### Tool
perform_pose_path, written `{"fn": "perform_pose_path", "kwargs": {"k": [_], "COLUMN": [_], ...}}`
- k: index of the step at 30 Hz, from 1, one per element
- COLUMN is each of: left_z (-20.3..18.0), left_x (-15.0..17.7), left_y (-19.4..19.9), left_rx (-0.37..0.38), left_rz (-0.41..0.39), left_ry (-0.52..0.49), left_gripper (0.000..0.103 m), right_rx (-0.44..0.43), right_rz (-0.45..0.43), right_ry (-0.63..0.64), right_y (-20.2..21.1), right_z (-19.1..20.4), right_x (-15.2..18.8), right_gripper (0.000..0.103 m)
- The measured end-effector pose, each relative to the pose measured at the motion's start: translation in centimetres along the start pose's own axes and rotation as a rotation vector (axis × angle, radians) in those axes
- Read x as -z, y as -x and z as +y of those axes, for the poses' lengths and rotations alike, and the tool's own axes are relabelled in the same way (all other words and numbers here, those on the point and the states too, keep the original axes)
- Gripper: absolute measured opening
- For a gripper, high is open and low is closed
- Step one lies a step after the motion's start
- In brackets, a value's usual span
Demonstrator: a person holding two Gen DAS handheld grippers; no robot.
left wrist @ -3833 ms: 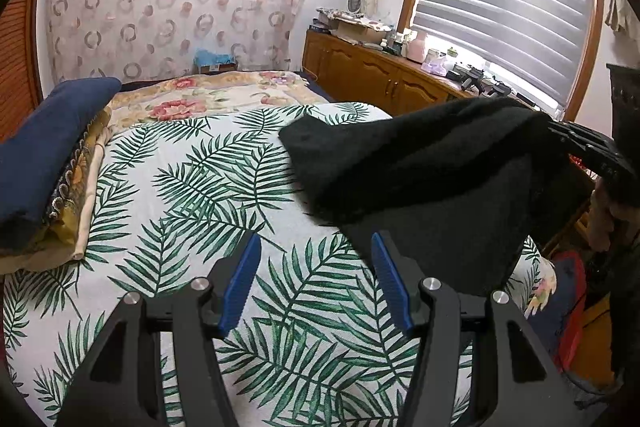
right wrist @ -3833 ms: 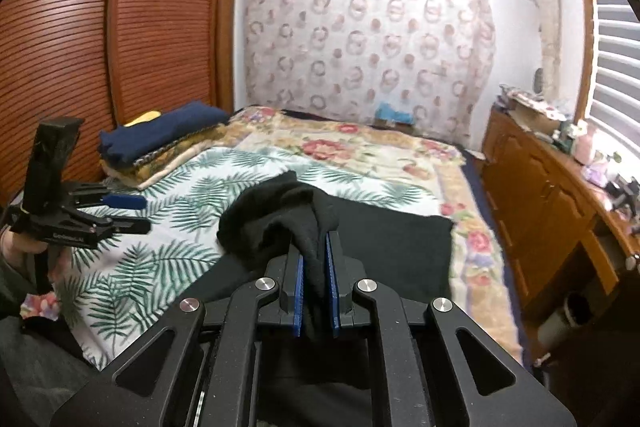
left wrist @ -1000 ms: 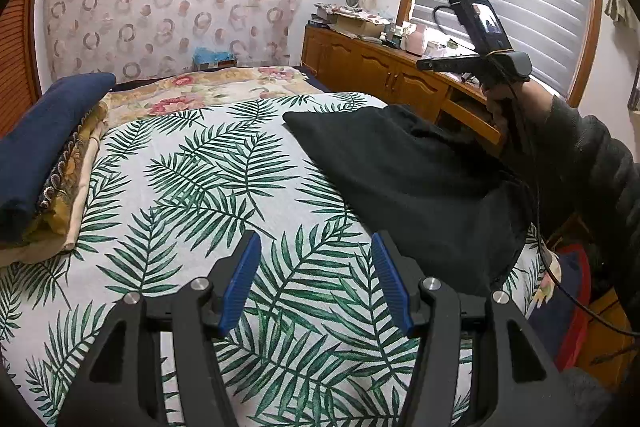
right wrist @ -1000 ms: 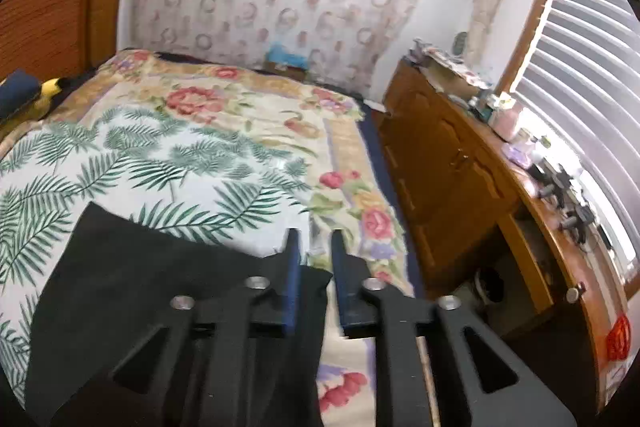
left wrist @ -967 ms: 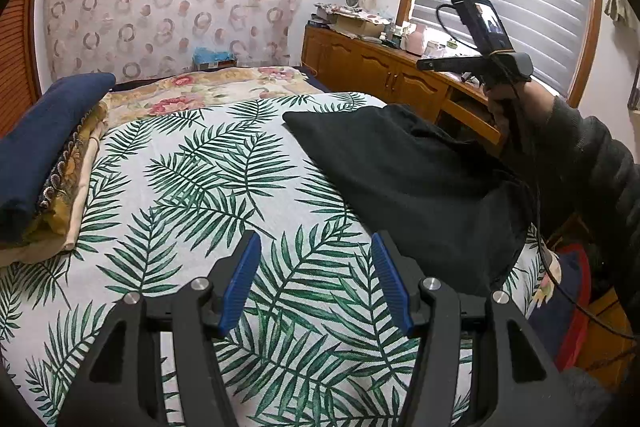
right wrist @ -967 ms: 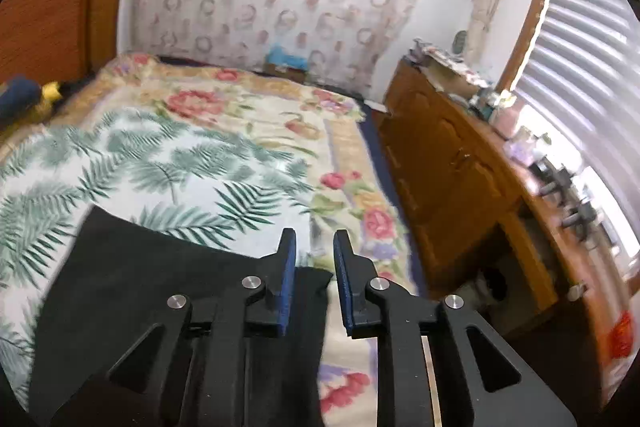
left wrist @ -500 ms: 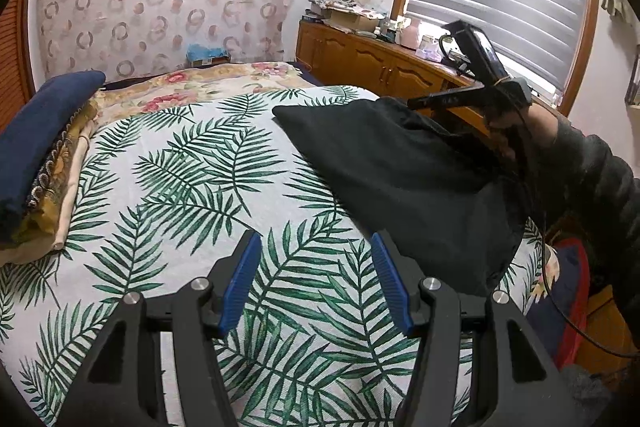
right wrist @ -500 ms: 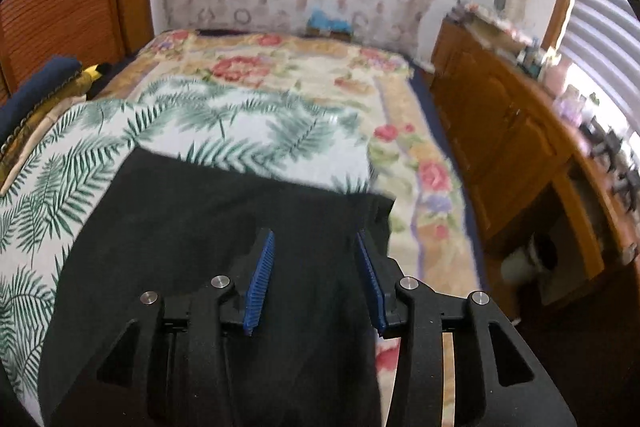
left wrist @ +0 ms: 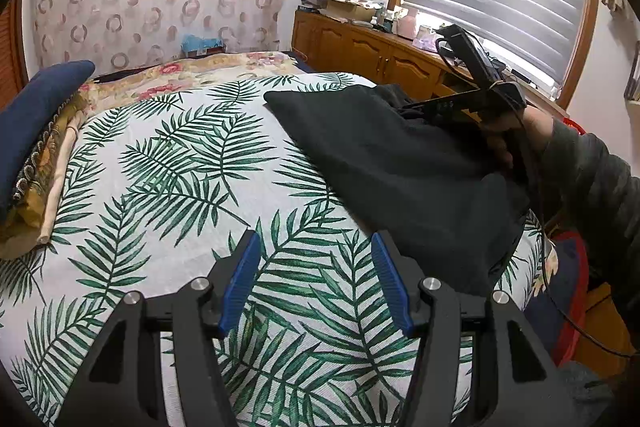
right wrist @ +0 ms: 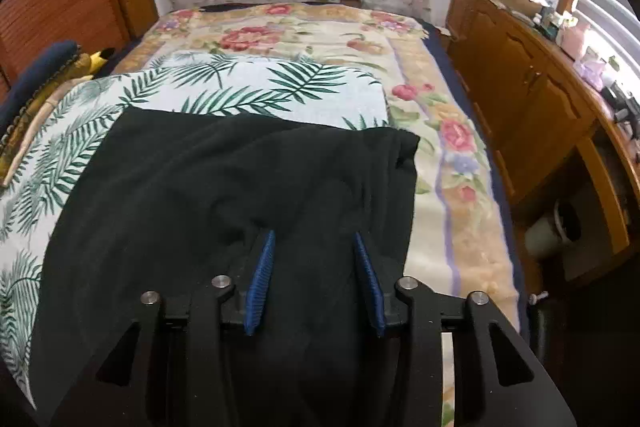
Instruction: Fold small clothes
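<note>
A black garment lies spread on the right side of the palm-leaf bed cover, its right part rumpled. My left gripper hovers open over the bare cover, just left of the garment's near edge, with nothing between its fingers. A person's hand holds my right gripper low over the garment's far right side. In the right wrist view the right gripper points down at the black garment. Its jaws are closing, with a gap left between the blue pads and the cloth beneath them.
A navy cushion on folded bedding lies at the left edge of the bed. A floral blanket covers the far end. Wooden cabinets line the right wall, with a mug below. A red-edged item sits on the floor.
The right gripper let go of the garment's corner, its jaws widened, and it sank and tipped down over the cloth. The garment now lies on the bed. The left gripper stayed put.
</note>
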State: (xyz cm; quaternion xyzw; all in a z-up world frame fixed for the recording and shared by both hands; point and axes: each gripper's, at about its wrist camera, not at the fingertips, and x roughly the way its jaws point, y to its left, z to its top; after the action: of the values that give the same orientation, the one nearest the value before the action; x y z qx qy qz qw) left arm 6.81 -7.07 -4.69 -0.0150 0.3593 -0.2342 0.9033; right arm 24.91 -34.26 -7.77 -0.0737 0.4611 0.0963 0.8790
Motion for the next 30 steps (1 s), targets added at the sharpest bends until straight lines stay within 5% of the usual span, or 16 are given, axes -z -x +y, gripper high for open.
{"fn": "perform_pose_path", "kwargs": {"k": [3, 11, 16, 20, 21, 23, 30], "left_z": [-0.1, -0.1, 0.2, 0.7, 0.8, 1.1, 2.4], "left_x": [0.0, -0.1, -1.6, -4.2, -4.7, -6.3, -11.1], "left_y": [-0.1, -0.5, -1.6, -3.6, -4.0, -5.3, -11.2], "left_rx": [0.001, 0.005, 0.020, -0.001, -0.006, -0.011, -0.024], "left_rz": [0.003, 0.008, 0.034, 0.054, 0.058, 0.069, 0.110], "left_ry": [-0.002, 0.001, -0.019, -0.050, -0.056, -0.063, -0.064], "left_gripper": [0.056, 0.056, 0.056, 0.056, 0.056, 0.056, 0.056], "right_rx": [-0.051, 0.083, 0.126, 0.089, 0.078, 0.069, 0.013], "right_rz": [-0.005, -0.130, -0.107, -0.108, -0.109, -0.112, -0.075], "right_ry": [0.020, 0.044, 0.005, 0.010, 0.011, 0.002, 0.001], "right_y": [0.2, 3.5, 3.6, 3.1, 2.8, 2.3, -1.0], "right_z": [0.2, 0.0, -1.3, -2.3, -2.4, -2.8, -4.7], "right_x": [0.1, -0.8, -1.7, -2.0, -2.3, -2.7, -4.0], "right_gripper": [0.007, 0.002, 0.002, 0.021, 0.038, 0.055, 0.063]}}
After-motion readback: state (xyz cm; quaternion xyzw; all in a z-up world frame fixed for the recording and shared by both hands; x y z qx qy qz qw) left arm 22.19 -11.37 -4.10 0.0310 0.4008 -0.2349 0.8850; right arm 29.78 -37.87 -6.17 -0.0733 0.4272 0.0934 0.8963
